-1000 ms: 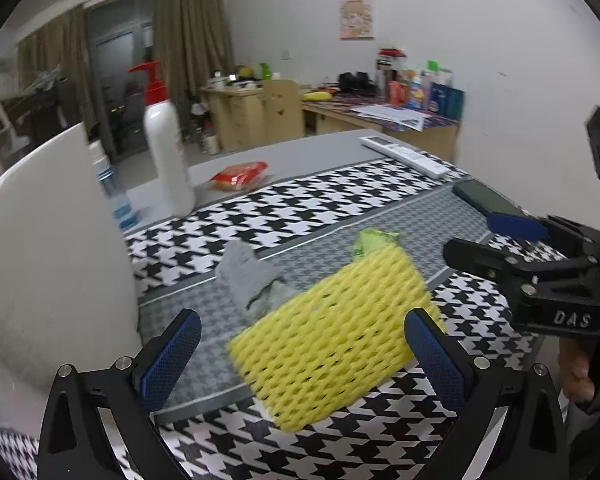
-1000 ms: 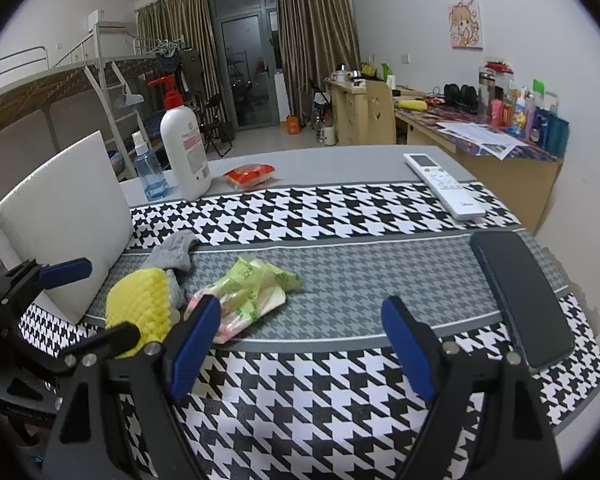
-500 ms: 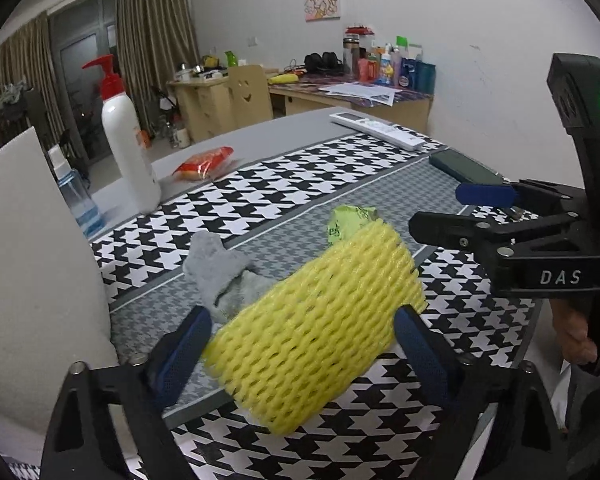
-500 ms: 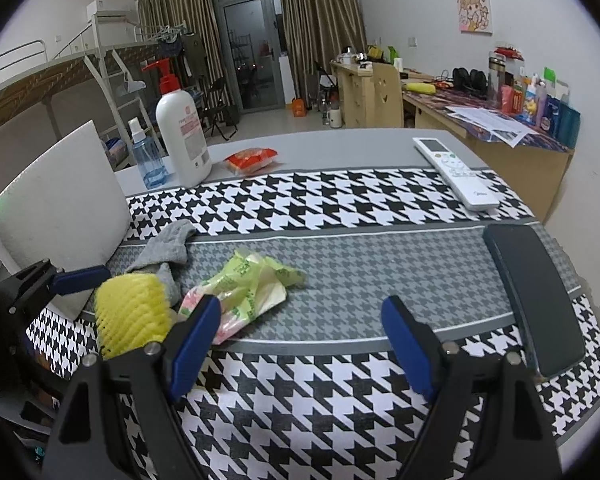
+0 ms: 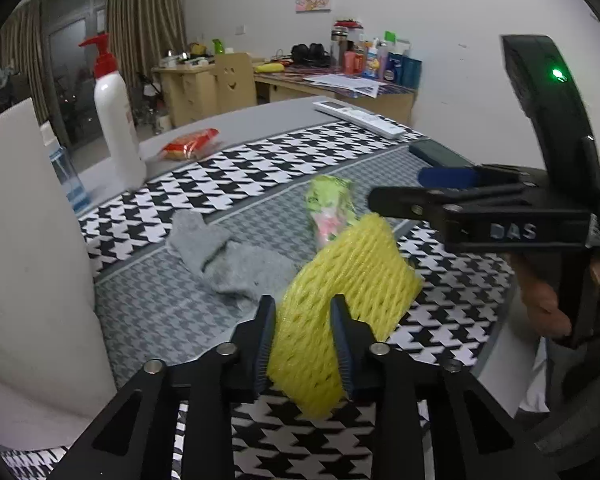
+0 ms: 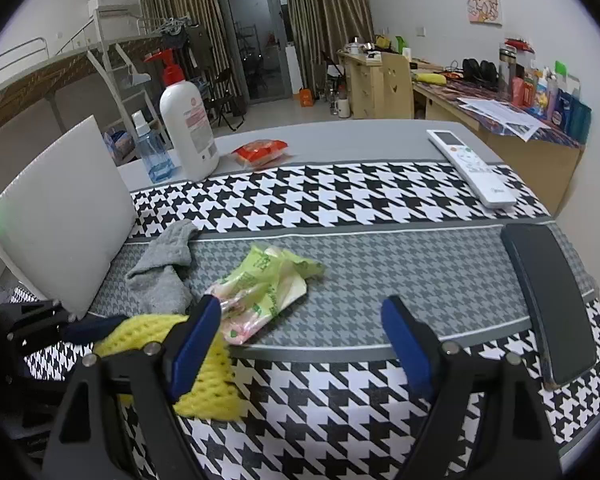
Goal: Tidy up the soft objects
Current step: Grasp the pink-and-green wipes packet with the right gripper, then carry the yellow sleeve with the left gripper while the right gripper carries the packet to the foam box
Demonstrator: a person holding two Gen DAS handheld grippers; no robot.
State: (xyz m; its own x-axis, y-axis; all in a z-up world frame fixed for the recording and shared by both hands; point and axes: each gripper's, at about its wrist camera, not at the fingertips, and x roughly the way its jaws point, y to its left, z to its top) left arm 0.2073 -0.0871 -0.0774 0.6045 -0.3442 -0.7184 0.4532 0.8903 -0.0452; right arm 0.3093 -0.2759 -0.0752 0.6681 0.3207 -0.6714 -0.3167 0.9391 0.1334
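- Bench (image 6: 340, 140): grey top under a houndstooth runner (image 6: 340, 200).
- White board (image 6: 60, 216): upright at the bench's left edge.
- Right gripper (image 6: 300, 328): fingers spread wide, nothing between them.
- Left gripper (image 5: 302, 330): fingers have just been closing and now clench the near end of the yellow foam net (image 5: 352, 280), at the front edge.
- Grey sock (image 5: 236, 260) and green plastic bag (image 6: 268, 284): lying just behind the net.
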